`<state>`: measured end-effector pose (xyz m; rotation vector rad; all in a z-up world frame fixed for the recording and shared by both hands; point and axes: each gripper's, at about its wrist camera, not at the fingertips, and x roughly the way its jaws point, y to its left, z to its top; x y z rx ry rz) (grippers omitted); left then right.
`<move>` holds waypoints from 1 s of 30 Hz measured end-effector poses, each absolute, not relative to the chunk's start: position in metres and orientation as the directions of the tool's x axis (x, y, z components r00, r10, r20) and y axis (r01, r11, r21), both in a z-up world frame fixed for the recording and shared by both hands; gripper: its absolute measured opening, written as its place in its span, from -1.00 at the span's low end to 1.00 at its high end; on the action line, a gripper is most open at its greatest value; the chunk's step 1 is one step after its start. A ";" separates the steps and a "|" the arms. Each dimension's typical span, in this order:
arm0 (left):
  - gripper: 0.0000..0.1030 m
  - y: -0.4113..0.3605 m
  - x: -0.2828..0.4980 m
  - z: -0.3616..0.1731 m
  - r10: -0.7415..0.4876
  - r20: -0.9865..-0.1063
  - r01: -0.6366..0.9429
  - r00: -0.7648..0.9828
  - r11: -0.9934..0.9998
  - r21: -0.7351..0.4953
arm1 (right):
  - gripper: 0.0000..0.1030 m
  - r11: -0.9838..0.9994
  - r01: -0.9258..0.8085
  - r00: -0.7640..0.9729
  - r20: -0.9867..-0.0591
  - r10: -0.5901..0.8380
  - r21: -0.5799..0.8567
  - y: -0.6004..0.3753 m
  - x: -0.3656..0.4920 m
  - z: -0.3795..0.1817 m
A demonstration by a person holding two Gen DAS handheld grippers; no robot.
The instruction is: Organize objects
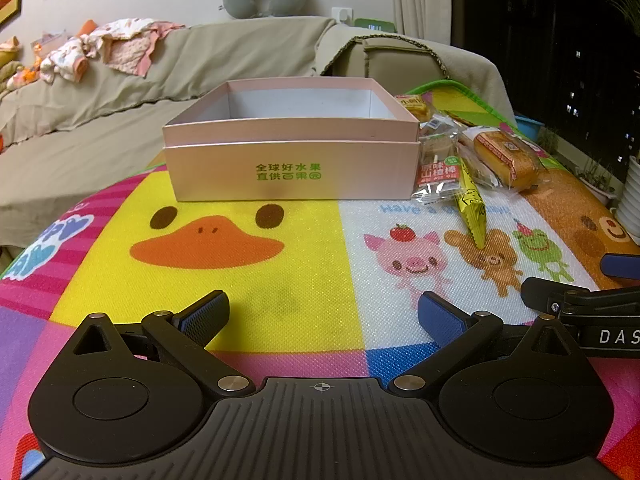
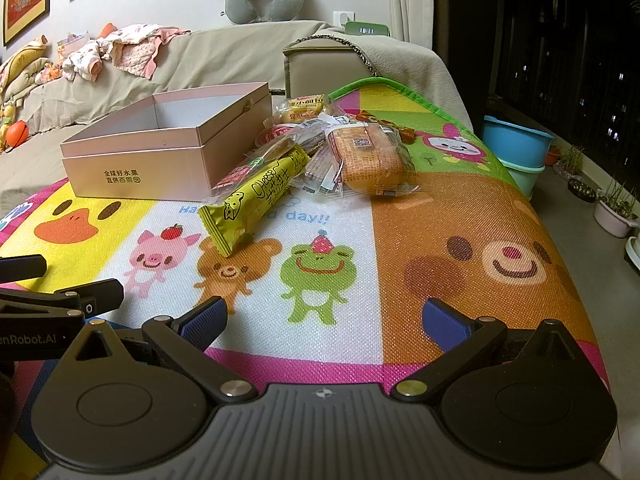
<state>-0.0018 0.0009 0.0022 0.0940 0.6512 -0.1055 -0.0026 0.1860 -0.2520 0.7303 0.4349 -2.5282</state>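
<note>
Both grippers hover low over the cartoon play mat (image 2: 460, 216) w/ nothing between their jaws: the left gripper (image 1: 322, 314) stands spread wide over the duck print, the right gripper (image 2: 325, 318) likewise wide over the frog print. The pink box (image 1: 294, 172) sits open and looks empty at the far-left part of the mat, straight ahead of the left gripper. The snack pile lies just beside the box's right wall: the yellow cheese stick packet (image 2: 256, 200) is nearest, angled toward the right gripper and leaning up on the other wrappers; behind it a wrapped cake (image 2: 366, 158), a red hawthorn-stick pack (image 1: 438, 174) and a few smaller packets (labels too small to read). Judging by the layout, the step in hand is prob. the first pick, and the cheese stick is the easy target for the right gripper. To do it well: approach along the mat, turn the jaws across the packet's narrow width, not its length, and grip near the middle so it doesn't droop or swing. Crinkly film can slip, so close firmly. Lift clear of the pile before moving left, else the neighbours drag along. Drop inside the box, clear of its rim; the left gripper can steady the box if it slides.
</note>
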 end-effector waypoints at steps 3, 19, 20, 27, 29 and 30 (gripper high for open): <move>1.00 0.001 -0.001 0.003 -0.080 -0.610 0.138 0.788 0.989 0.049 | 1.00 -0.839 0.517 -0.748 -0.566 -0.348 -0.167 0.186 -0.003 -0.252; 1.00 0.002 -0.001 0.003 -0.141 -0.611 0.201 0.779 0.979 0.030 | 1.00 -0.840 0.517 -0.747 -0.567 -0.347 -0.167 0.186 -0.003 -0.252; 1.00 0.001 -0.001 0.003 -0.144 -0.611 0.205 0.778 0.978 0.030 | 1.00 -0.840 0.517 -0.747 -0.567 -0.348 -0.166 0.186 -0.003 -0.252; 1.00 0.001 -0.001 0.003 -0.168 -0.611 0.232 0.774 0.972 0.026 | 1.00 -0.840 0.517 -0.747 -0.567 -0.347 -0.166 0.185 -0.003 -0.252; 1.00 0.001 0.000 0.002 -0.170 -0.611 0.235 0.773 0.972 0.025 | 1.00 -0.840 0.517 -0.747 -0.567 -0.347 -0.166 0.185 -0.004 -0.253; 1.00 0.002 0.000 0.002 -0.171 -0.611 0.236 0.773 0.971 0.026 | 1.00 -0.840 0.517 -0.746 -0.569 -0.346 -0.166 0.185 -0.004 -0.253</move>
